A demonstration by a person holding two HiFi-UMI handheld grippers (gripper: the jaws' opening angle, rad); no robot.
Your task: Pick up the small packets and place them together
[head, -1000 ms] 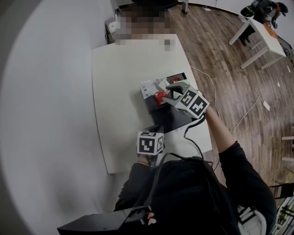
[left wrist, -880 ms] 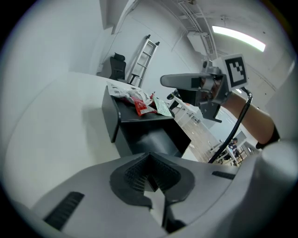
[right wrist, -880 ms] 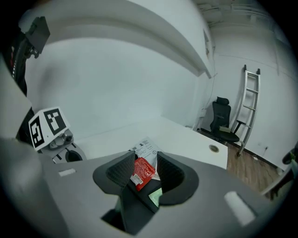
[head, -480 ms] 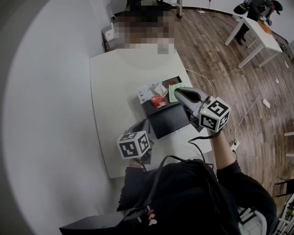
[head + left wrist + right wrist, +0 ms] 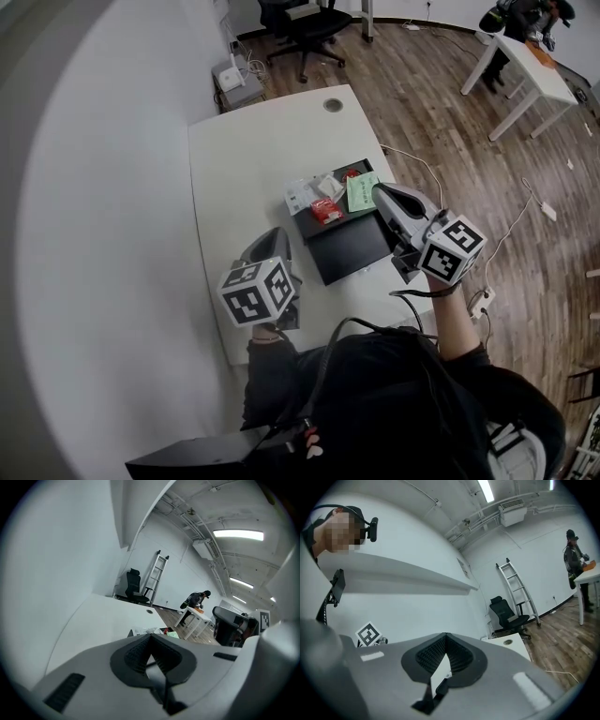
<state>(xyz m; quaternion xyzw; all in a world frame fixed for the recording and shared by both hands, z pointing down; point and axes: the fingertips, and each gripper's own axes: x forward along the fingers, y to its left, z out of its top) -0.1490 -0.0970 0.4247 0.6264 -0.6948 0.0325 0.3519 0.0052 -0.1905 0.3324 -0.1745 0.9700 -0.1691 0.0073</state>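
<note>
1. White bench point(image 5: 253, 169) carrying a black tray point(image 5: 352, 246), bare at its near end. Small packets bunched at the far end: pale packets point(image 5: 302, 195) at far left, red packet point(image 5: 326, 212) in the middle, green packet point(image 5: 361, 192) at far right, touching or overlapping. Probably gathered there as the pile called for by the task.
2. Held above the tray's right side: right gripper point(image 5: 380, 193), with its tip just beside the green packet in the head view and aimed roughly level at the far wall. Likely kept high so as to carry its catch without sweeping the bunch below.
3. Just been closing, and now pinched as tight as possible on a thin white packet point(image 5: 440, 670). Seen edge-on between the pads as a pale sliver with a scrap of print. Probably one of the small packets, though too slim in this view to say for certain.
4. Held above the bench left of the tray's near end, well apart from the packets: left gripper point(image 5: 274, 234). Pads pressed together, with nothing visible between them. Seemingly parked aside to leave the tray free for the other gripper.
5. Judged from the layout: one packet in the air, the rest already together on the tray, set-down not yet done.
</note>
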